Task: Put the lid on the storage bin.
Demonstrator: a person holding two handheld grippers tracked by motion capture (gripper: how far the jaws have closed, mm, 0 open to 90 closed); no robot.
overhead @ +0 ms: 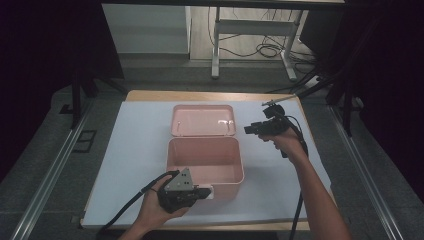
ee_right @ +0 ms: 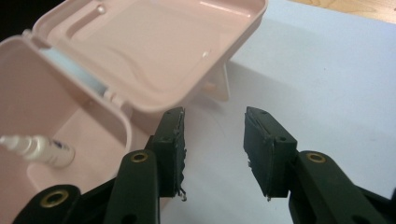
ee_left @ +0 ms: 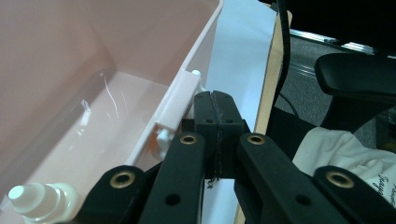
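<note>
The left tool (overhead: 207, 192), clenched empty, rests at the pink box (overhead: 205, 167) by its front latch (ee_left: 180, 100). The right tool (ee_right: 212, 140) hangs released beside the lid (ee_right: 154, 46); best to brace the box while moving clear.

**Open box at the counter's middle**

The box (overhead: 205, 162) sits mid-counter (overhead: 140, 150), its lid (overhead: 203, 120) lying open behind it on the far side. A small bottle (ee_right: 39, 149) lies inside the box. The left gripper (overhead: 207, 192) is at the box's near wall; the right gripper (overhead: 248, 129) is right of the lid.
</note>
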